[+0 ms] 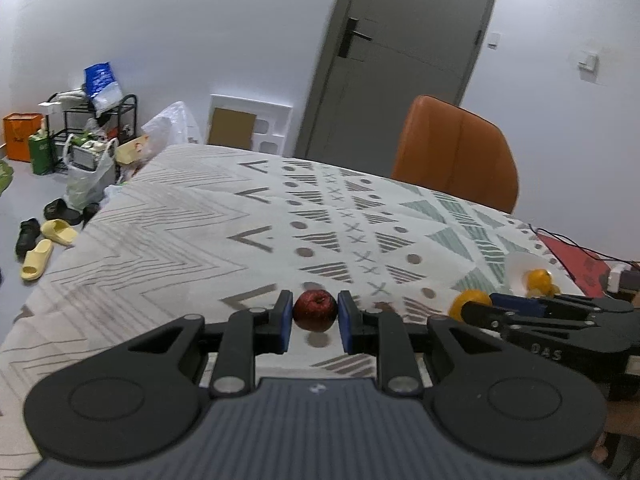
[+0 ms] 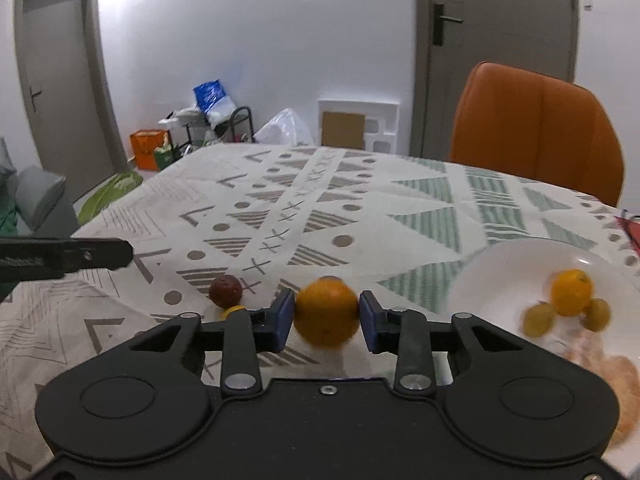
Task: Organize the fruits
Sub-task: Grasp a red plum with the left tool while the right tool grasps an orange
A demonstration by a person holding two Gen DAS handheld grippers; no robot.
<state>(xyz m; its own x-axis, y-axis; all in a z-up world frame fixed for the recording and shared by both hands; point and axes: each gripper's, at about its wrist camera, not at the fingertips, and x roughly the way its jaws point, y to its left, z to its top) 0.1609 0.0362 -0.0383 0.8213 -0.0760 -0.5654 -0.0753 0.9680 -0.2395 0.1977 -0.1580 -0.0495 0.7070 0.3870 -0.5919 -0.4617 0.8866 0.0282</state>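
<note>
While the orange (image 2: 327,311) fills the right jaws, the apple (image 1: 314,310) sits between the left.

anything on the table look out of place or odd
Two fruits sit loose on the tablecloth instead of in the white plate: the dark red fruit and a small yellow one beside it. The right gripper has an orange between its fingers. Nothing looks spilled or damaged.

Surface (image 2: 360,208): covered by white cloth printed with grey and green triangles, dots, crosses, chevrons. Directly on it: small dark-red round fruit (image 2: 226,290); tiny yellow fruit (image 2: 234,310) just beside it; white plate (image 2: 496,280) at right; red mat (image 1: 576,256) at far right edge.
</note>
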